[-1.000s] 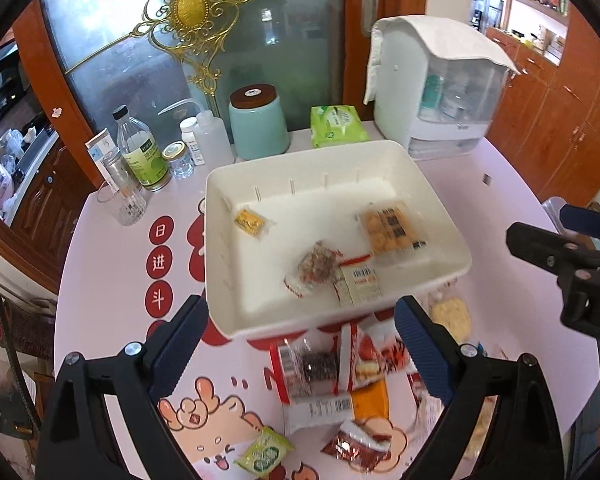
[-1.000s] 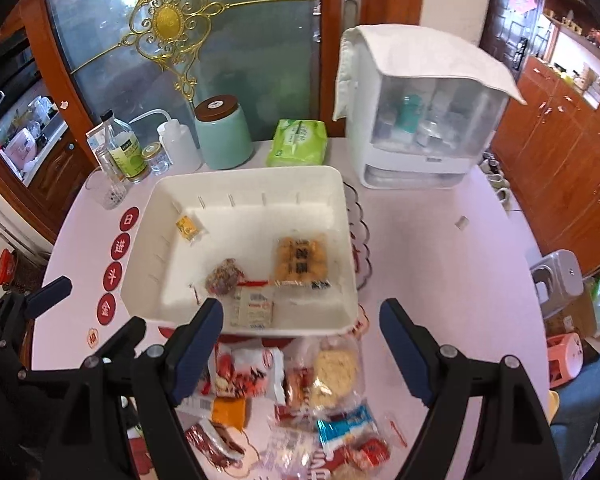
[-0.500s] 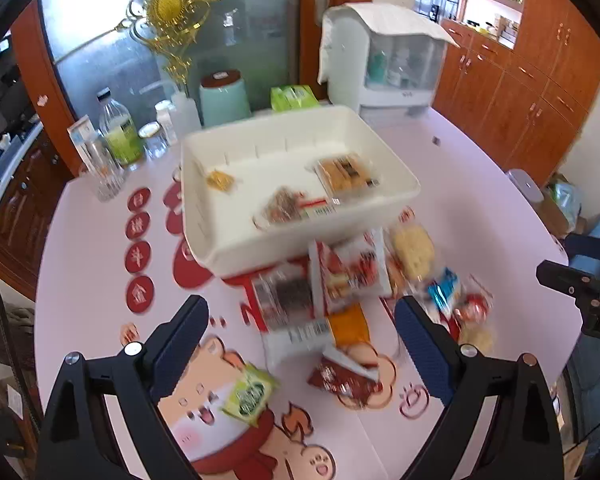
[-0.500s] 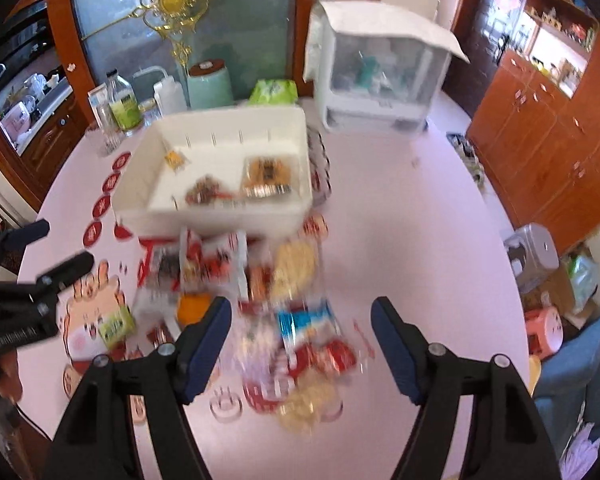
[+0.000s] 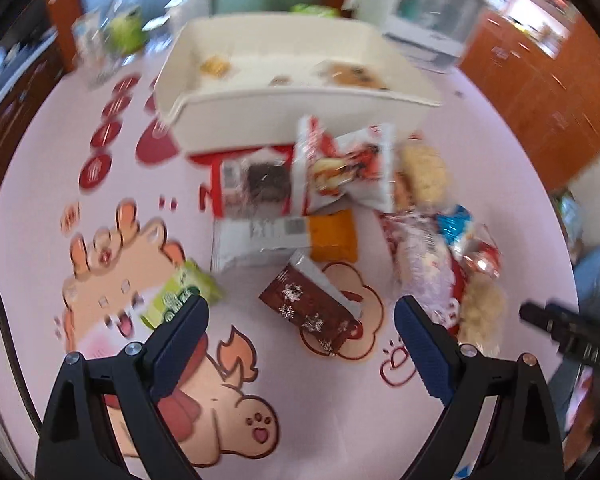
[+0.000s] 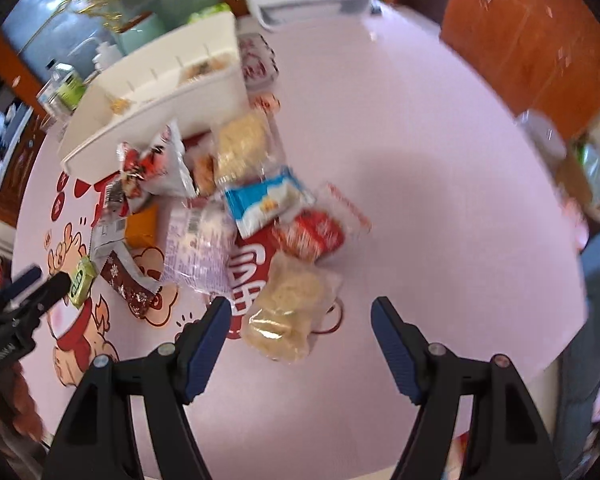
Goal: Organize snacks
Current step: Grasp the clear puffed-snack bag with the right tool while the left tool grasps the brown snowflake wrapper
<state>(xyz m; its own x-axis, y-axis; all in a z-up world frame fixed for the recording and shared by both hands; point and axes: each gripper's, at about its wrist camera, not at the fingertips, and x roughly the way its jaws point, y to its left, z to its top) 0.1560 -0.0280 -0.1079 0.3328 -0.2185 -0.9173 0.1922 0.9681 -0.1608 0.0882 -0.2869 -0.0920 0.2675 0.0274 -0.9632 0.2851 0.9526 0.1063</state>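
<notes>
Pink plastic sheeting printed with a cartoon pig covers the round table (image 5: pixel 40 184), on which loose snack packets lie in a heap just near of a white bin (image 5: pixel 296 120). The bin stands at the far side of the table and holds a few packets, among them a small yellow one (image 5: pixel 215 66) at its left and a biscuit pack (image 5: pixel 350 76) at its right.

Left gripper (image 5: pixel 301 312): jaws wide apart, nothing between the pads, hovering over the near-left part of the heap. A brown wrapper with white snowflake marks (image 5: pixel 308 310) lies on the table in the gap between its fingers; a green packet (image 5: pixel 180 294) lies just beside its left fingertip. Farther off lie an orange packet (image 5: pixel 334 234), a clear pack with a dark cake (image 5: pixel 260 188) and a red-and-white pack (image 5: pixel 342 170) leaning against the bin wall.

Right gripper (image 6: pixel 301 314): jaws apart and empty, set narrower than the left pair, hanging over the near-right end of the heap. A clear bag of pale puffed pieces (image 6: pixel 290 308) lies on the table between its fingers, nearer the left one. Beyond it lie a red packet (image 6: pixel 314 234), a blue-and-white packet (image 6: pixel 266 198) and a lilac-printed clear pack (image 6: pixel 198 244).

Motion blur softens both views, so the print on the packets cannot be read.
</notes>
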